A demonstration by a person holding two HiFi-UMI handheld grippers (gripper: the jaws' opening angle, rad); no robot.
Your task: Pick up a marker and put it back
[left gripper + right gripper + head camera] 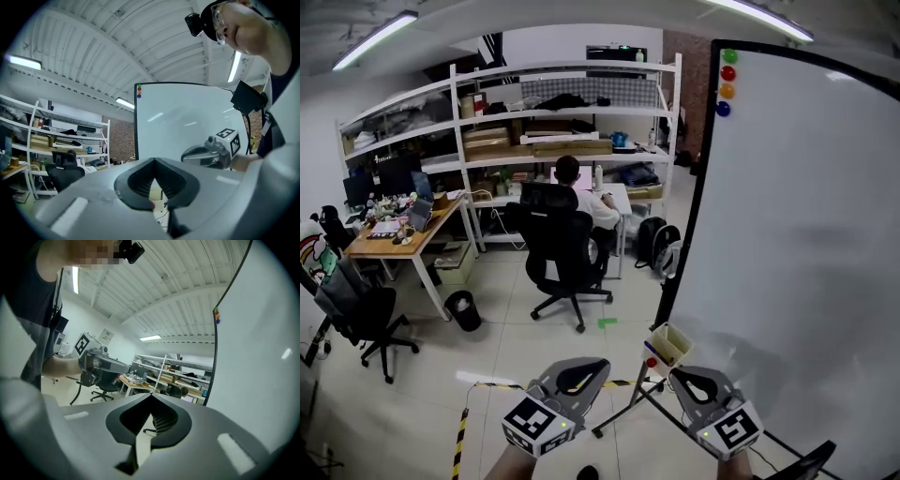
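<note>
The left gripper (598,365) and the right gripper (679,375) were both closed and empty, side by side near the small box (671,338) at the whiteboard's (806,234) lower corner, where a red-tipped marker (650,362) showed.

The whiteboard (806,234) runs off the right edge; the box (670,342) beside it holds contents too small to tell.
</note>
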